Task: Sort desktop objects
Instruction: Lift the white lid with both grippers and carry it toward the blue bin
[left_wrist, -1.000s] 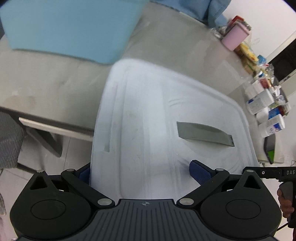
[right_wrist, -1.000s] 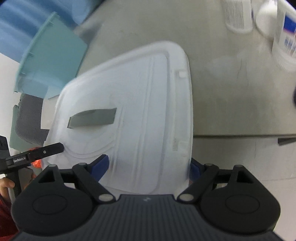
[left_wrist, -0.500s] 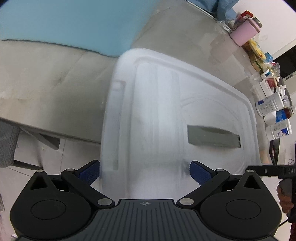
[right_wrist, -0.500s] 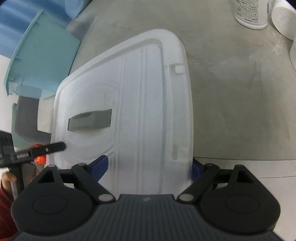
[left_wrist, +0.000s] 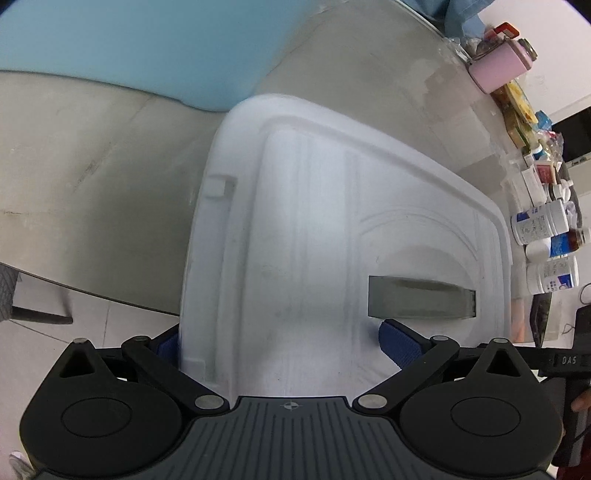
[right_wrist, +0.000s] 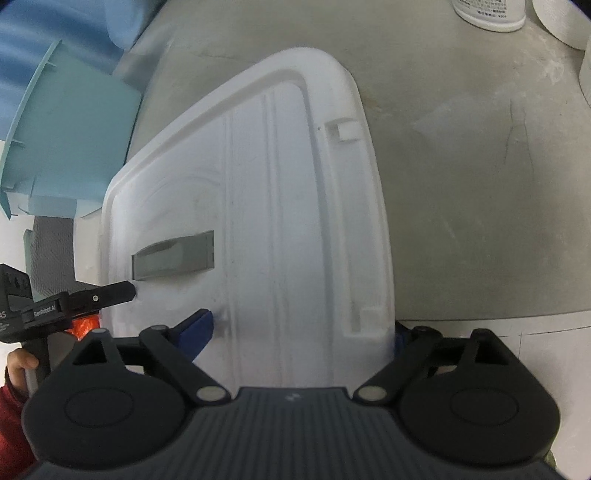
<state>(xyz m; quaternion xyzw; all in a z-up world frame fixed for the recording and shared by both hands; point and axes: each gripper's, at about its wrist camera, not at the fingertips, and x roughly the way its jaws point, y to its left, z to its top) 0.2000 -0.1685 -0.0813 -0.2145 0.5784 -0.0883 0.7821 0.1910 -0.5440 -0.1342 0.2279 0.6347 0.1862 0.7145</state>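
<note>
A large white plastic lid (left_wrist: 317, 236) with a grey slot handle (left_wrist: 421, 297) lies over the grey table, partly past its near edge. My left gripper (left_wrist: 284, 343) is shut on the lid's near left end, blue pads on either face. My right gripper (right_wrist: 299, 332) is shut on the lid (right_wrist: 266, 206) at its near right end. The grey handle (right_wrist: 173, 254) shows in the right wrist view, with the left gripper's finger (right_wrist: 99, 297) beside it.
A light blue bin (left_wrist: 140, 48) stands on the table behind the lid; it also shows in the right wrist view (right_wrist: 70, 136). White pill bottles (left_wrist: 543, 243), boxes and a pink container (left_wrist: 498, 68) line the table's right side. White bottles (right_wrist: 491, 13) stand at the far right.
Both grippers have carried the lid forward over the table and lowered it; more of the lid now lies over the tabletop, closer to the blue bin.
</note>
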